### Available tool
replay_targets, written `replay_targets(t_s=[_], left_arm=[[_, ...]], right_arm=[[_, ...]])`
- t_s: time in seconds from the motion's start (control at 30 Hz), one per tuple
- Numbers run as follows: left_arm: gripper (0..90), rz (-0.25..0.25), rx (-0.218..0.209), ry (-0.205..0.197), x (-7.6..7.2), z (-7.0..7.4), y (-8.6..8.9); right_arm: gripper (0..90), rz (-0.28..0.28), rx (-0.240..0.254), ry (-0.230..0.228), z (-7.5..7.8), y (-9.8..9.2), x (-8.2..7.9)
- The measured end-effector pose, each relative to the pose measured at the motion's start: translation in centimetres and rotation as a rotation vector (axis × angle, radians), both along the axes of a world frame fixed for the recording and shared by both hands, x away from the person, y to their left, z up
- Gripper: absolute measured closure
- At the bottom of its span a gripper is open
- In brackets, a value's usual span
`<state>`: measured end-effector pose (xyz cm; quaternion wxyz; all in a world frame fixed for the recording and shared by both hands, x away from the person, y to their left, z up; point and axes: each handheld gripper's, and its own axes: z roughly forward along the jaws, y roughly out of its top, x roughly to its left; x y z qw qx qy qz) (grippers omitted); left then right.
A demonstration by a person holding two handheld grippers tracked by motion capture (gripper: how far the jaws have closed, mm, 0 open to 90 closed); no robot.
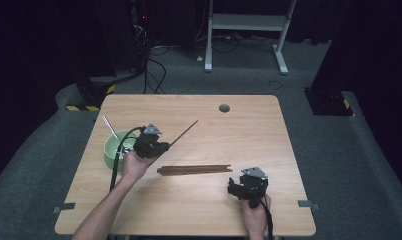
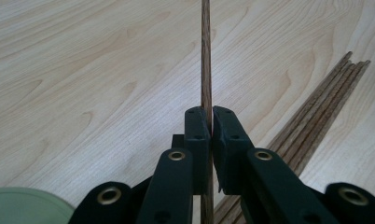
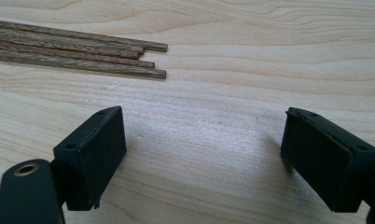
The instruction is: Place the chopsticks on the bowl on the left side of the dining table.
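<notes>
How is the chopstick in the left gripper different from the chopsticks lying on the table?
The single chopstick is clamped between the left gripper's shut jaws, lifted and angled away from the green bowl; the bundle of chopsticks lies flat on the table, untouched. The held one stands alone; the bundle's sticks lie side by side, near the open right gripper. All are thin, dark brown wooden sticks.

Dark, grainy wooden stick (image 2: 205, 56) over a pale, smooth wood-grain table (image 2: 83, 84); matt black tongs (image 2: 211, 125).
</notes>
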<state>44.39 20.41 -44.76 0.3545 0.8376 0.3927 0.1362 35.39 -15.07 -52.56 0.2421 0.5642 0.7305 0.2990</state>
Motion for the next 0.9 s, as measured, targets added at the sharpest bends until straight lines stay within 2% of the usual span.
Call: replay_targets(t_s=[0.2, 0.37, 0.53, 0.9], left_arm=[[84.7, 0.006, -0.006, -0.008, -0.9, 0.8, 1.1], [84.7, 0.017, -0.02, 0.001, -2.0, 1.3, 2.3], [84.7, 0.017, -0.01, -0.005, -2.8, 1.7, 3.1], [84.7, 0.065, -0.017, 0.001, -4.2, 2.7, 6.1]], right_arm=[[13.6, 0.003, -0.001, 0.001, 0.0, 0.0, 0.0], [13.6, 0.004, 0.0, 0.0, 0.0, 0.0, 0.0], [13.6, 0.006, -0.001, -0.001, 0.0, 0.0, -0.1], [13.6, 0.006, -0.002, -0.001, 0.0, 0.0, -0.1]])
